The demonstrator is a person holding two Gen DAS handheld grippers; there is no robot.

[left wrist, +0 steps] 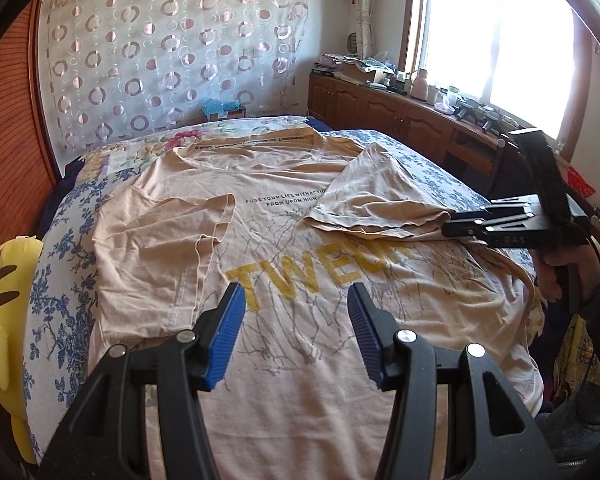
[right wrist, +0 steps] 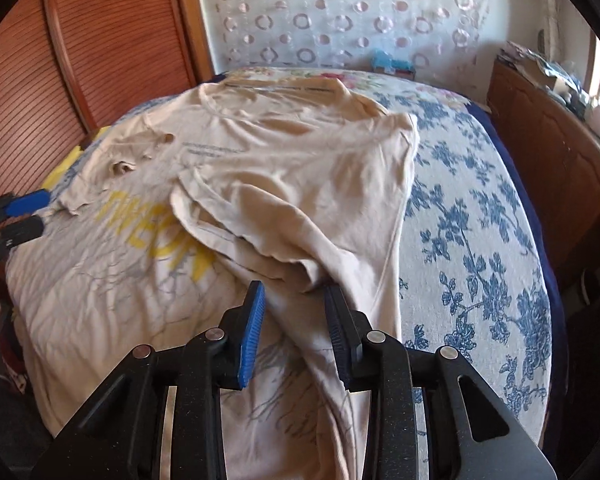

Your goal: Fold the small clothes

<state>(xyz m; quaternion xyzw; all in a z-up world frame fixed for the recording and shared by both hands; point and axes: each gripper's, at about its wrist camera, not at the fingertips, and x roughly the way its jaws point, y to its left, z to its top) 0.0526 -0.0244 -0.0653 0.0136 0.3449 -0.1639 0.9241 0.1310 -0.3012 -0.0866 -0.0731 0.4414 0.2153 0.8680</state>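
Observation:
A beige T-shirt (left wrist: pixel 300 232) with yellow letters lies front up on the bed, collar at the far end. Its left sleeve (left wrist: pixel 172 232) is folded inward over the chest. The other sleeve (left wrist: pixel 380 196) and side lie folded inward too, in a loose rumpled flap (right wrist: pixel 300 184). My left gripper (left wrist: pixel 296 292) hovers open over the lower chest with nothing between its blue pads. My right gripper (right wrist: pixel 295 289) stands with its jaws apart over the ridge of the folded side; cloth runs under the gap, and the pads do not press it. Its tips (left wrist: pixel 448 224) rest at the sleeve hem.
A blue-flowered bedspread (right wrist: pixel 480 240) covers the bed. A yellow plush (left wrist: pixel 4 300) sits at the left edge. A wooden cabinet (left wrist: pixel 380 112) with clutter runs under the window on the right. A person's hand (left wrist: pixel 564 276) holds the right gripper's handle.

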